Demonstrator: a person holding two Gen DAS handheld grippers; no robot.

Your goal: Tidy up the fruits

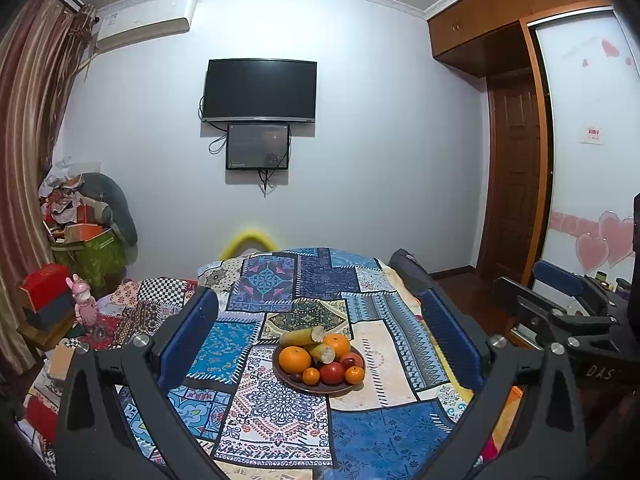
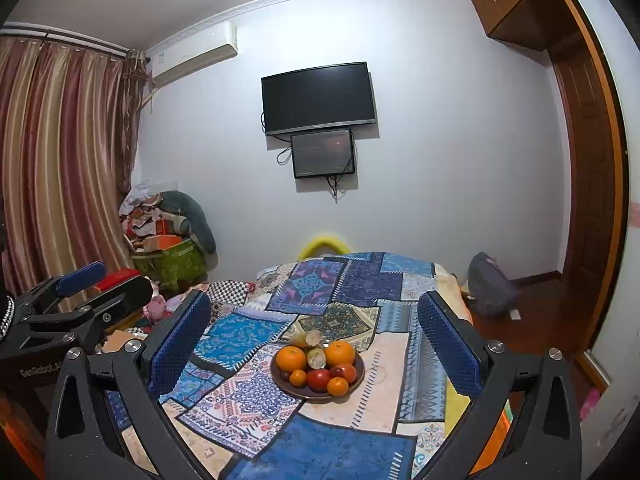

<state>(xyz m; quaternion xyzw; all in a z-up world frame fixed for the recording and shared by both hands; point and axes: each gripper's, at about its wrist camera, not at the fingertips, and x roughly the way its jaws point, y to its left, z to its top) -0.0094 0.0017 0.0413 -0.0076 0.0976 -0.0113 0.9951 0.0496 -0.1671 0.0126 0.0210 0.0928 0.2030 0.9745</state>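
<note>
On the patchwork cloth (image 1: pixel 384 432), from left to right, my left claw (image 1: pixel 320 328) hangs spread and empty, the brown bowl (image 1: pixel 280 372) holds every fruit (image 1: pixel 295 359) heaped together, and my right claw (image 2: pixel 314 330) gapes empty. Gathered already, or awaiting sorting; I cannot judge which.

home bedroom: curtains (image 2: pixel 60 160), wall tv (image 2: pixel 319 98)

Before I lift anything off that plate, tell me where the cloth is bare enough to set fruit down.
Free: the patchwork cloth in front of the brown plate, toward the grippers, and the far cloth beyond the plate, up to the yellow ring. Both side strips are bare too. Crowded: the plate itself, heaped with oranges, red fruit and cut stalks.
</note>
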